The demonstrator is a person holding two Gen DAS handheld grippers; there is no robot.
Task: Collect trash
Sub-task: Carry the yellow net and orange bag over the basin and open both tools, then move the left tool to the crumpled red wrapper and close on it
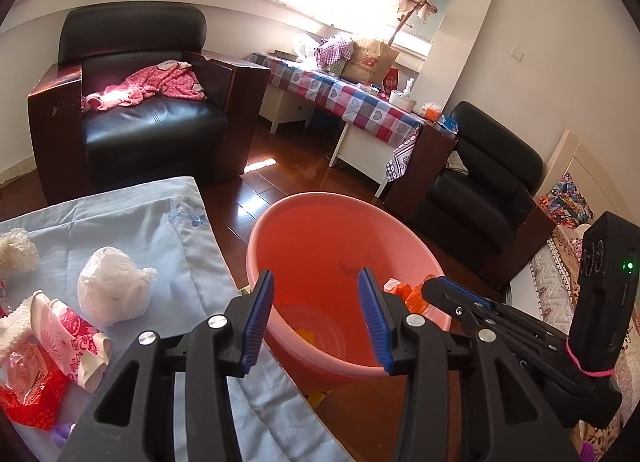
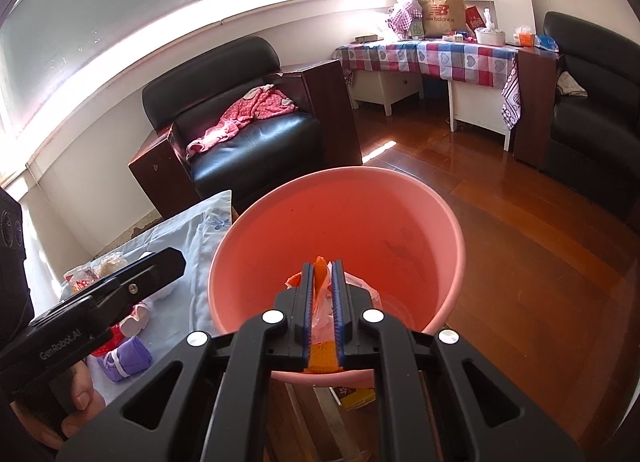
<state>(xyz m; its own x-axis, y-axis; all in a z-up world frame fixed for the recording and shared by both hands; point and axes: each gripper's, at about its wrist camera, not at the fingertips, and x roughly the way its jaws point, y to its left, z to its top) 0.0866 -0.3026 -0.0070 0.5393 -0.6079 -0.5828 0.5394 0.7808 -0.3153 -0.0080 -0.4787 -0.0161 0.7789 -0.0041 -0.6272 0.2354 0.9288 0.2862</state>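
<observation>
Left tongs [image 1: 316,302] gape empty over the round pink plastic basin [image 1: 256,258], right tongs [image 2: 322,302] pinch an orange-and-clear plastic wrapper [image 2: 320,282] above it, something yellowish perhaps already lies inside, and crumpled bags [image 1: 112,286] wait on the pale blue cloth-covered worktop [image 1: 188,246].

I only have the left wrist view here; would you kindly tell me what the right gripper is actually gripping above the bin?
Observer: The right gripper is shut on an orange and clear plastic wrapper, which hangs between its pads over the pink bin.
Operator: Thank you. Is there anything on the floor beside the bin?
Observer: Yes, a yellow packet lies on the wooden floor just under the bin's near rim.
Operator: Any trash on the cloth that I am missing?
Observer: A folded purple item with a white band sits at the near edge of the blue cloth.
</observation>
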